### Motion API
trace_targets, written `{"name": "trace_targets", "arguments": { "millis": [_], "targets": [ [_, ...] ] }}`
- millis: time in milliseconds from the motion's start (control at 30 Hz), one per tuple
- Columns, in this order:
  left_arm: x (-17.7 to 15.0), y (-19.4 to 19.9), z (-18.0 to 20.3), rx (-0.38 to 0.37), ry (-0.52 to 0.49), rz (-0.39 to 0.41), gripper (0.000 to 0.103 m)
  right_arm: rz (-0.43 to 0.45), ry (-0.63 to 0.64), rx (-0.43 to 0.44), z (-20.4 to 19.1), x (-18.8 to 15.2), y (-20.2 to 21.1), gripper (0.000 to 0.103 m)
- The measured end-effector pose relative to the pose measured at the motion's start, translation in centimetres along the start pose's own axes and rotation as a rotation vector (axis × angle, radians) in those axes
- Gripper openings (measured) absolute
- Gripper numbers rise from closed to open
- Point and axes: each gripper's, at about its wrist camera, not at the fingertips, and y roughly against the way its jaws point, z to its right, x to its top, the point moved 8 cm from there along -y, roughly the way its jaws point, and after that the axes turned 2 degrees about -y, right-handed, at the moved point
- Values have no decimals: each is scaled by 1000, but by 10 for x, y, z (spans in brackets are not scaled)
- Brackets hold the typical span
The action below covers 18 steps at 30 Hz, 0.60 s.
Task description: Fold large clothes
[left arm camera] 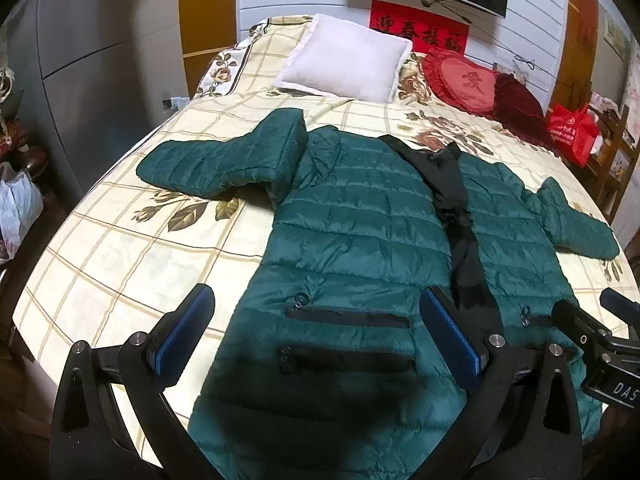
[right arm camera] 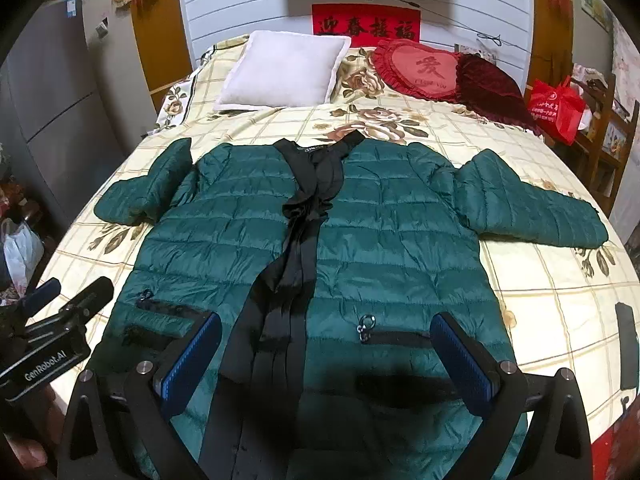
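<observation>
A green puffer jacket (right arm camera: 400, 240) lay spread front-up on the bed (right arm camera: 560, 300), sleeves out to left and right, its black lining (right arm camera: 296, 248) showing down the middle. The left claw (left arm camera: 316, 332) hung over the jacket's near left pocket area, its blue pads wide apart, gripping nothing. The right claw (right arm camera: 326, 354) hung over the near hem, likewise wide apart and empty.
</observation>
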Motion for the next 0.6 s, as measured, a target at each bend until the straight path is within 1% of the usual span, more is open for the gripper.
{"name": "trace_targets", "arguments": {
  "millis": [600],
  "targets": [
    [28, -30, -38, 57, 31, 2, 103, -22, -14, -8, -10, 19, -38, 103]
  ]
}}
